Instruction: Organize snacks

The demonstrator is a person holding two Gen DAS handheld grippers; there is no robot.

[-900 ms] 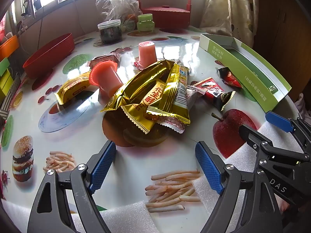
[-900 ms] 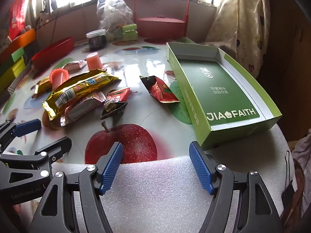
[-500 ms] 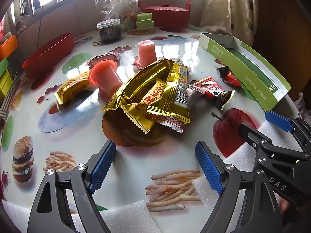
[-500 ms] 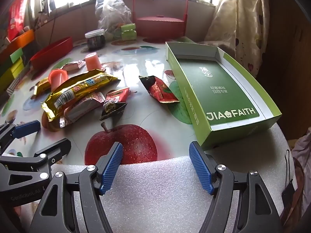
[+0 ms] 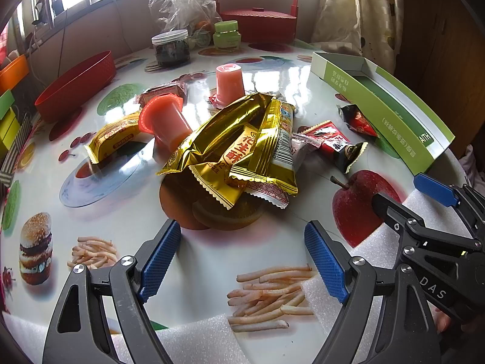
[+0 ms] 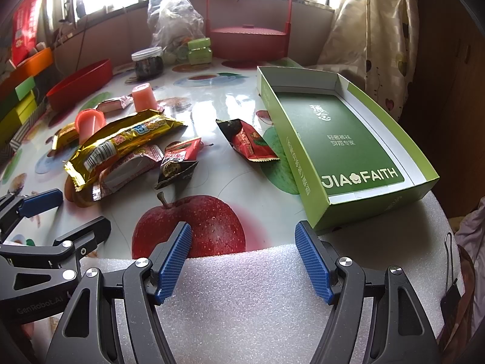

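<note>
Left wrist: gold snack packets [image 5: 242, 148] piled, overlapping.

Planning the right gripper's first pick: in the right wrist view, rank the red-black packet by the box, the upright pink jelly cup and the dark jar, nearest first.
From the right gripper:
1. Red-black packet, centre, beside the green box.
2. Pink jelly cup, left of centre, mid-table.
3. Dark jar, far left-centre.

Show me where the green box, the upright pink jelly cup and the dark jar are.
green box [image 6: 342, 139], right wrist view, on its printed inner floor.
upright pink jelly cup [image 5: 229, 83], left wrist view, on its side wall.
dark jar [image 5: 170, 49], left wrist view, on its glass body.
</note>
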